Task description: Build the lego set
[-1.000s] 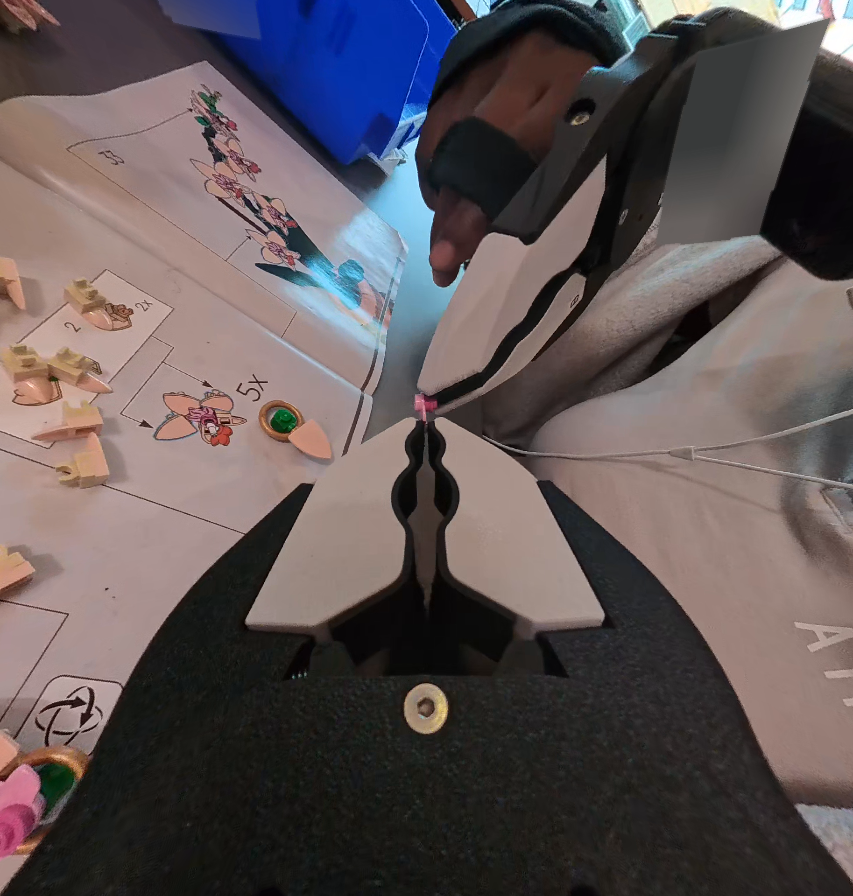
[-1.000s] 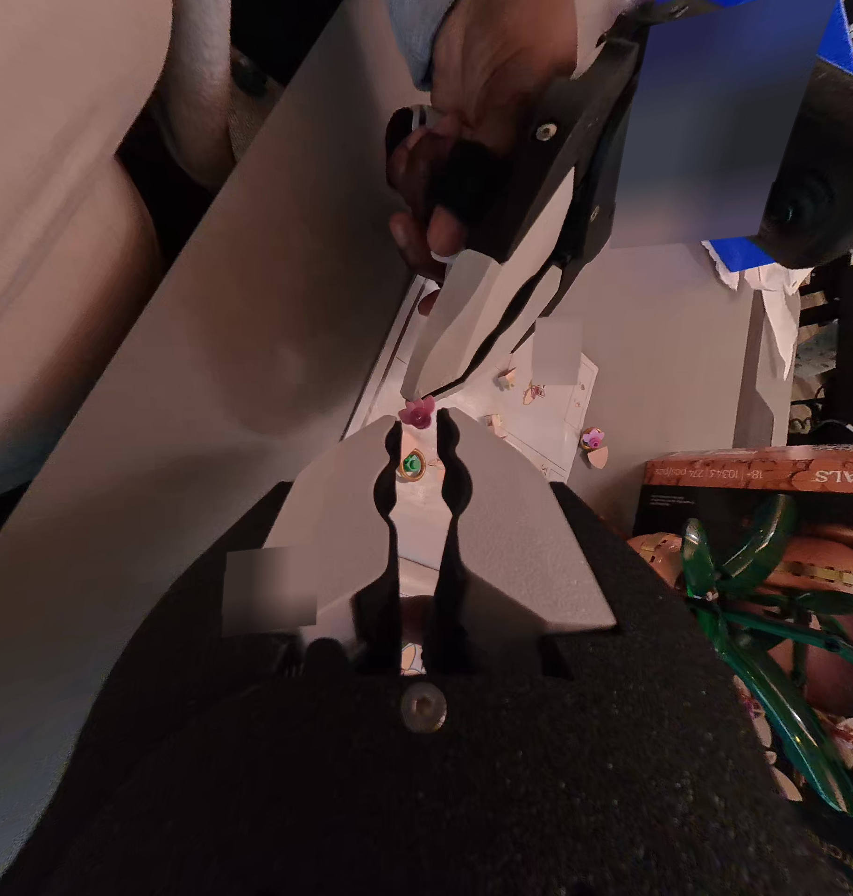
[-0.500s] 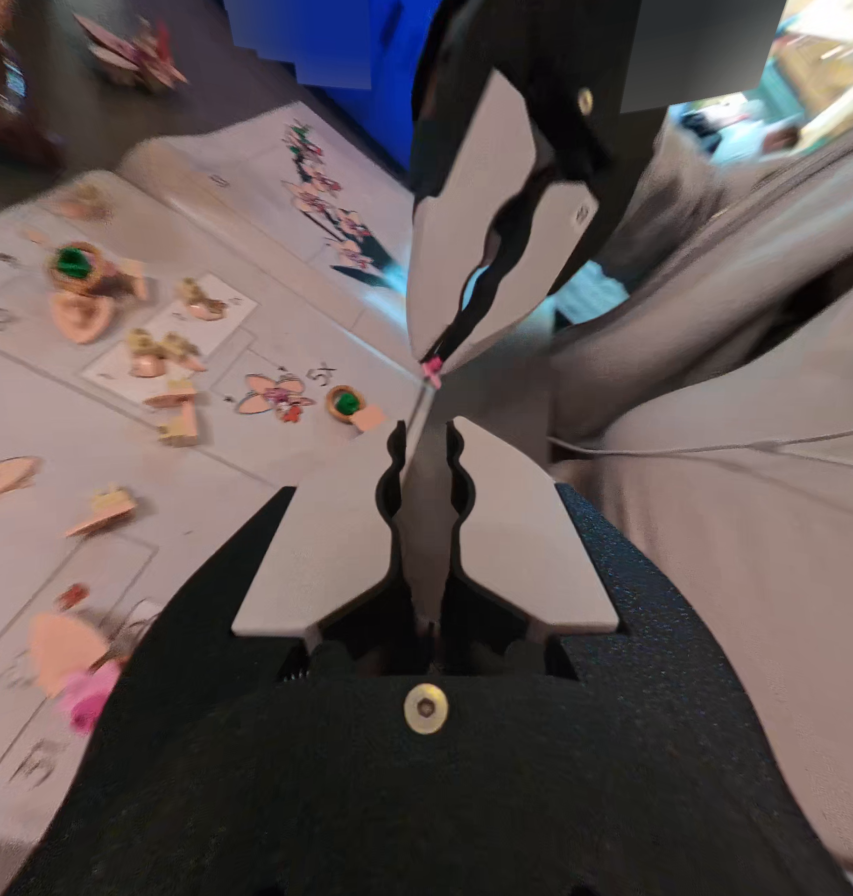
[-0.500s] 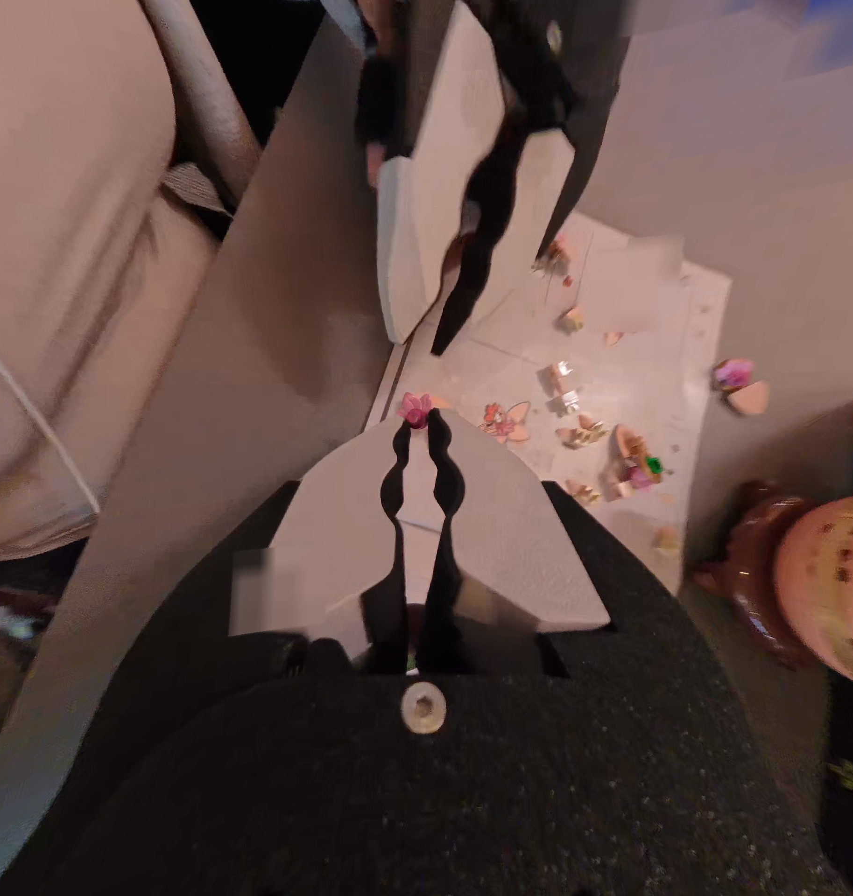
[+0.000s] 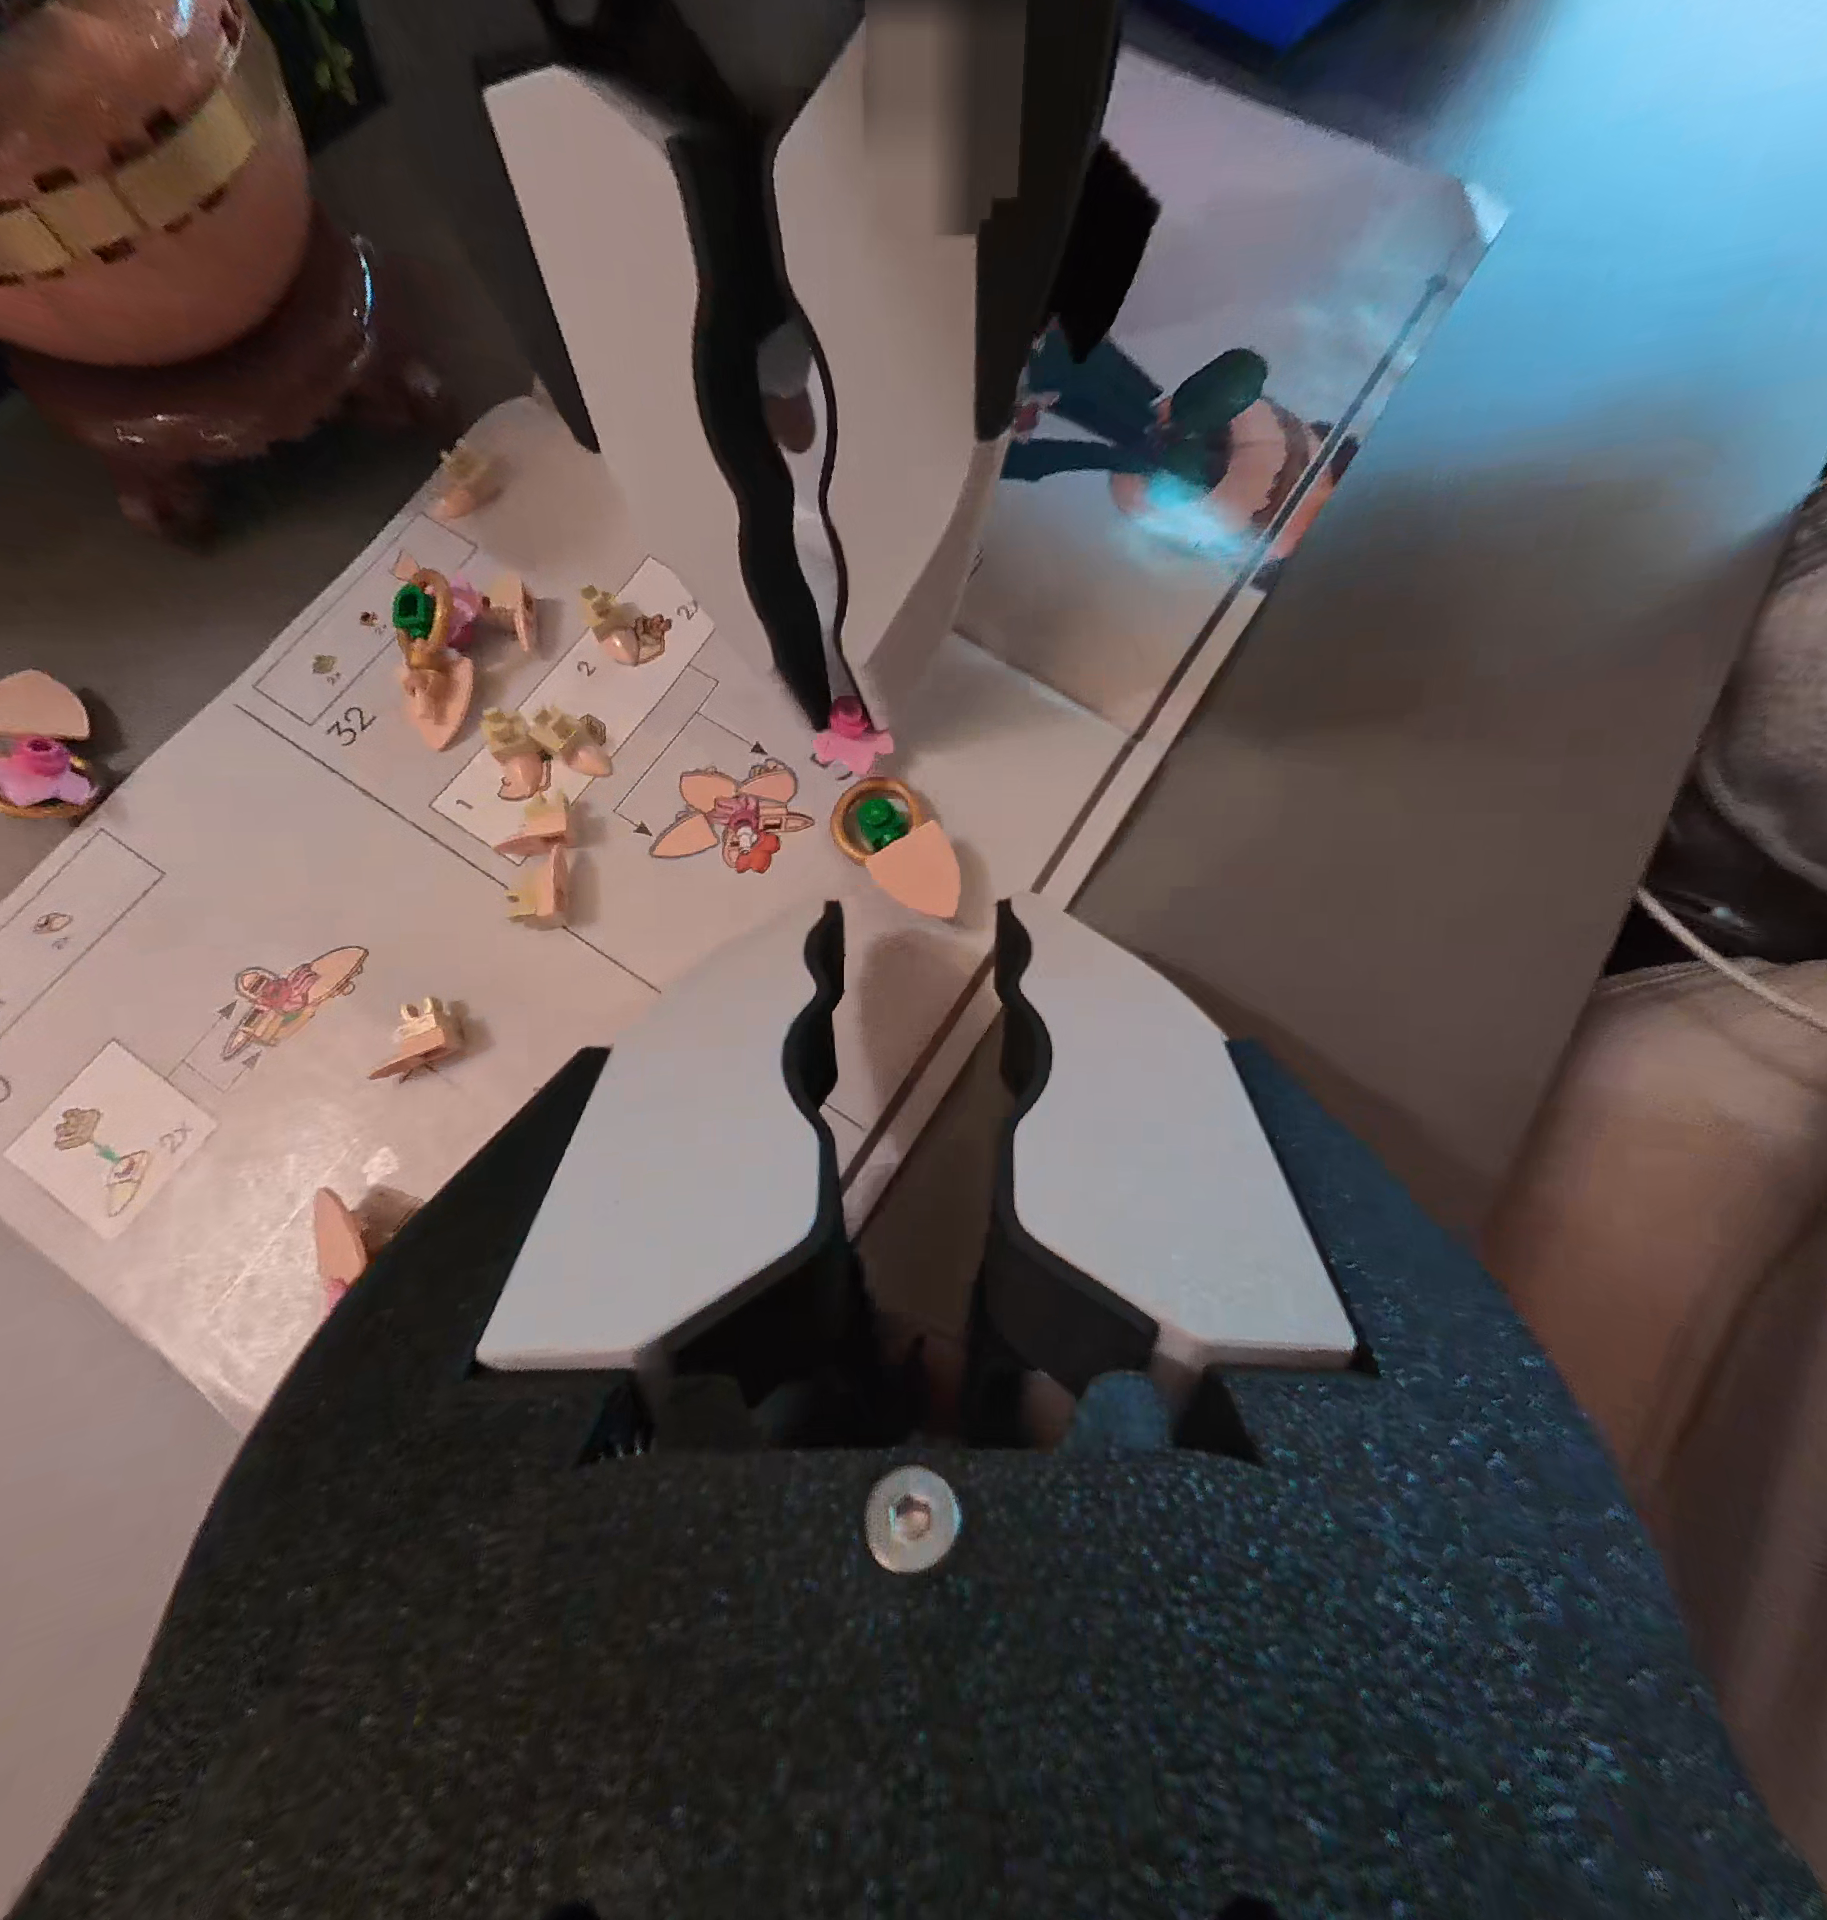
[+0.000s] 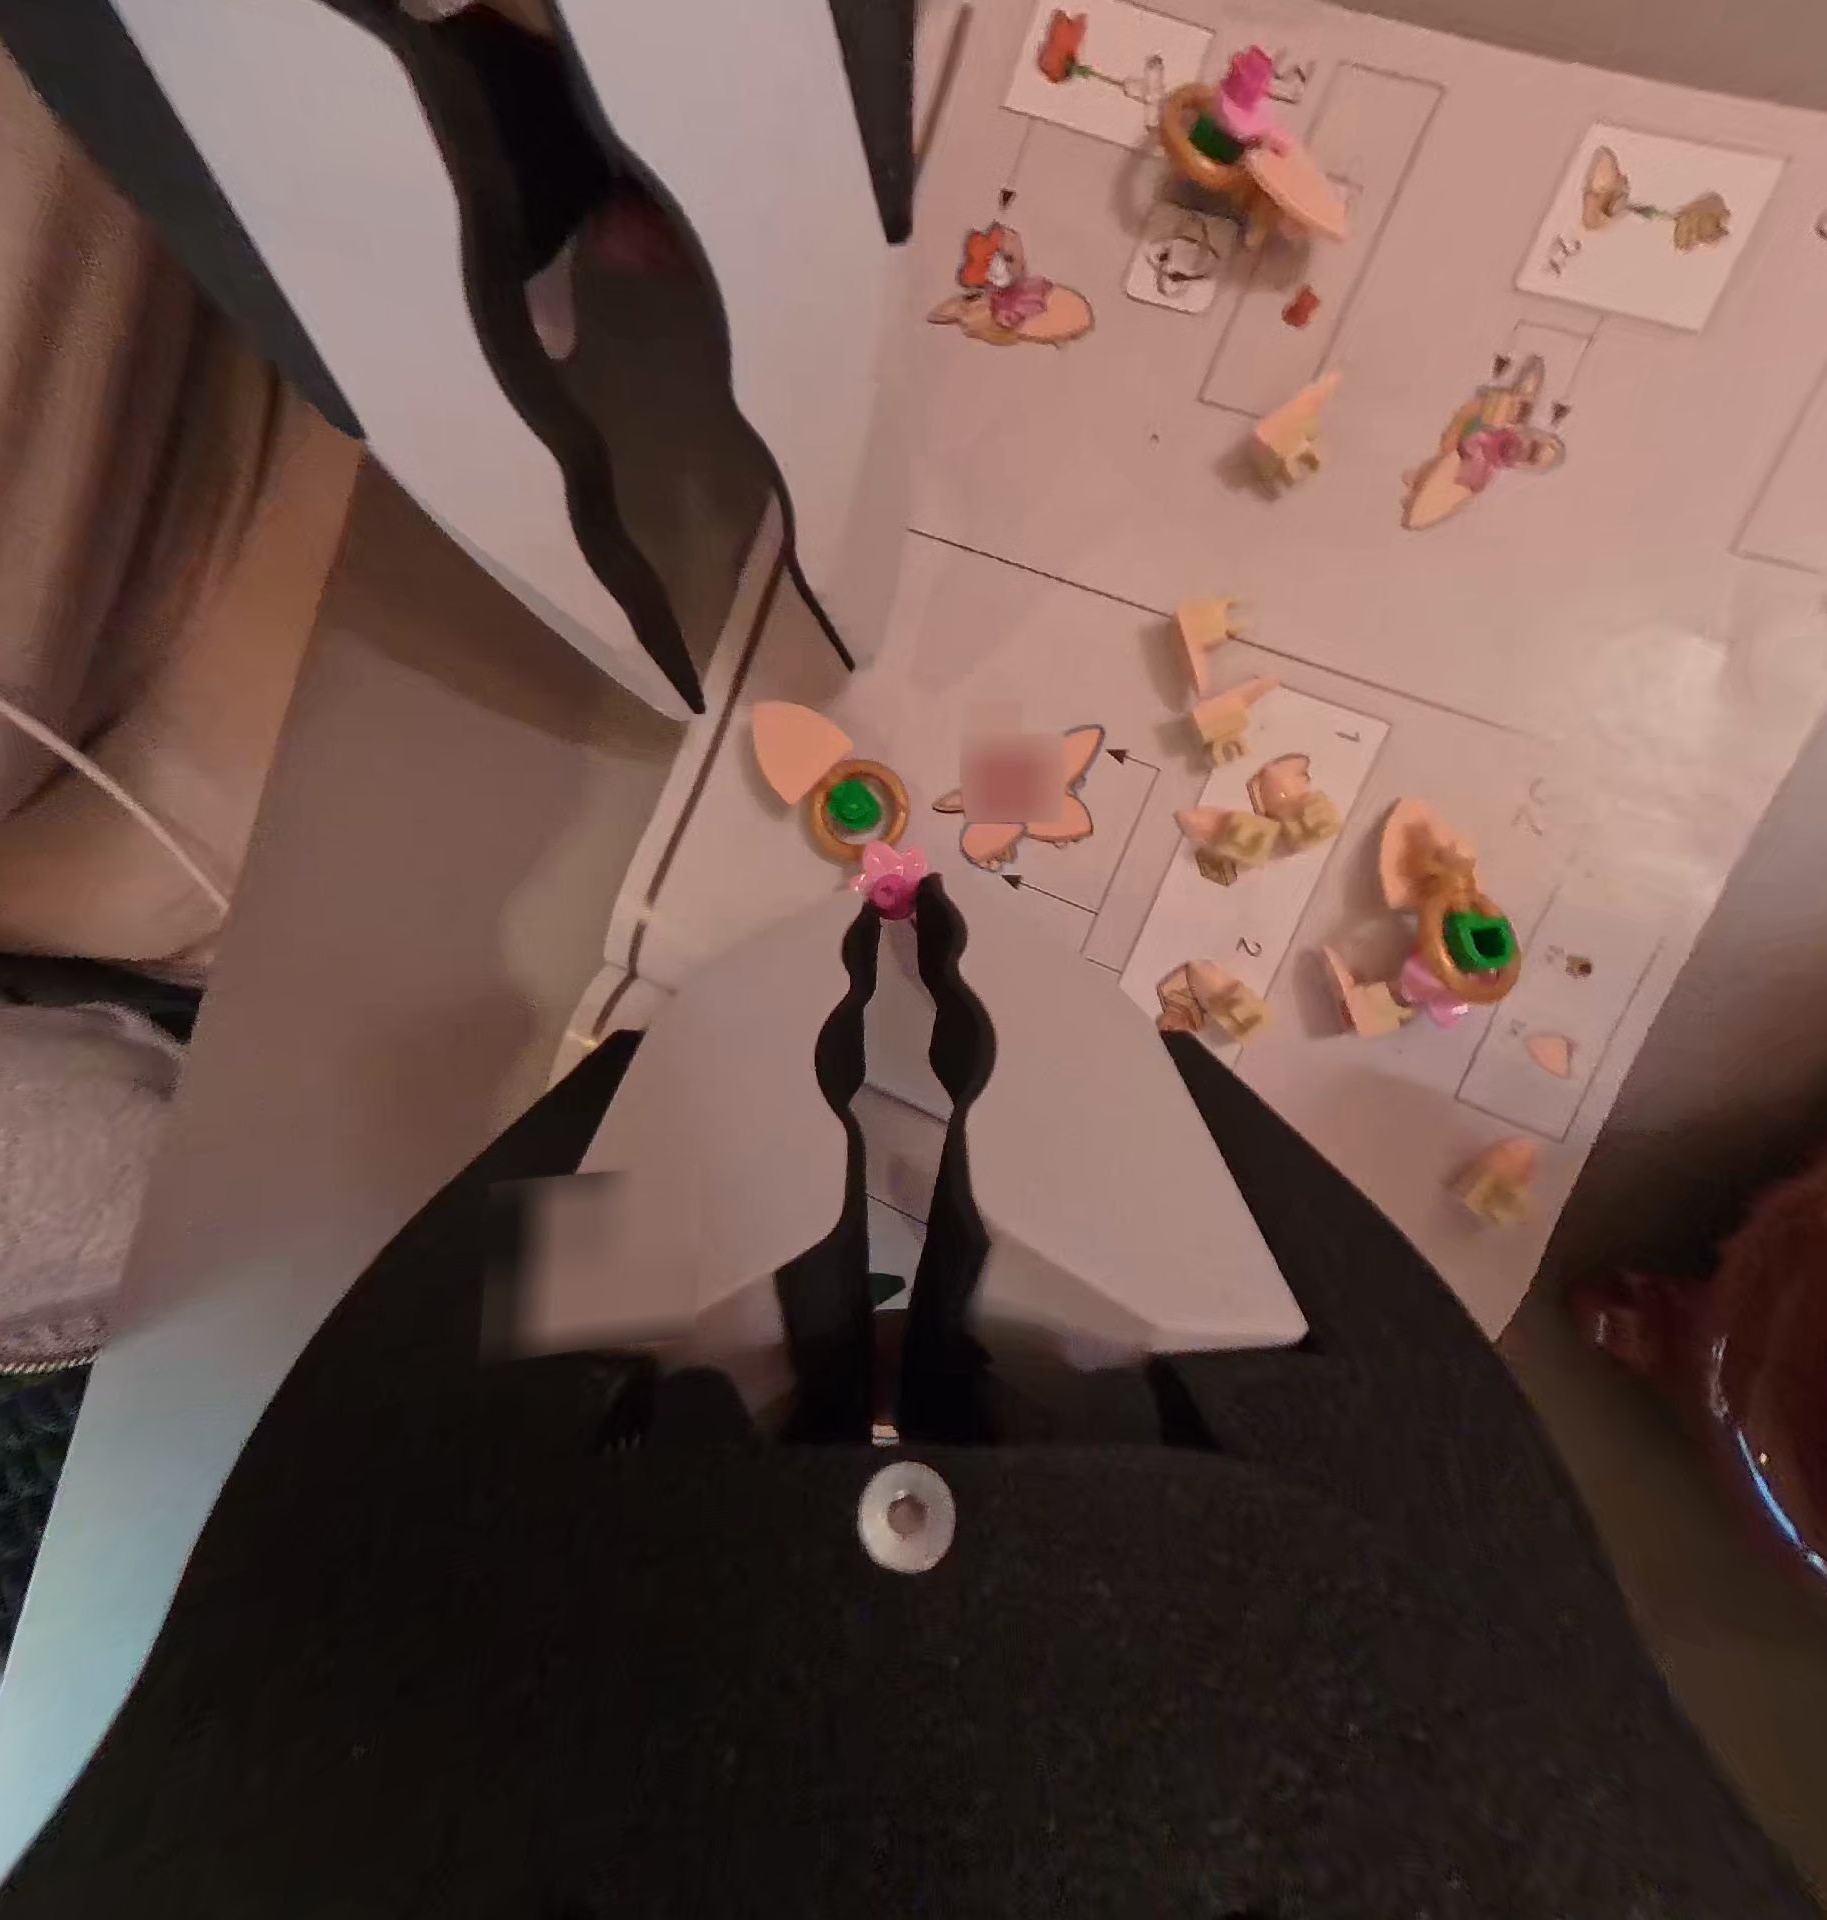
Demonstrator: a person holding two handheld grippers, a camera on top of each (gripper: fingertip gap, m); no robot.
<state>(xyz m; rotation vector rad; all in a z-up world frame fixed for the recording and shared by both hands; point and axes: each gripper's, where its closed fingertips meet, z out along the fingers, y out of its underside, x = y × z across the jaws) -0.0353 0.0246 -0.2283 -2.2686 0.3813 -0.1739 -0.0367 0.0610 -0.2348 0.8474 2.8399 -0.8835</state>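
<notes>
pink flower piece (image 6: 891, 879) sits pinched at the tips of the right gripper (image 6: 896, 896), low over the open instruction booklet (image 6: 1408, 644) near its centre fold, just beside a gold ring with a green stud (image 6: 857, 806). left gripper (image 5: 917, 914) hangs nearby, jaws apart and empty. tan petal pieces (image 5: 535, 842) lie scattered across the page.

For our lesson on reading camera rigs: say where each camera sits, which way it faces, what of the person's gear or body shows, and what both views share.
Left wrist view: sits on the open left gripper, facing down at the instruction booklet; a grey sleeve shows at right.
Right wrist view: sits on the right gripper, facing down, pinching a pink flower piece.
Shared: flower piece, gold ring with green stud, booklet, each other's gripper.
</notes>
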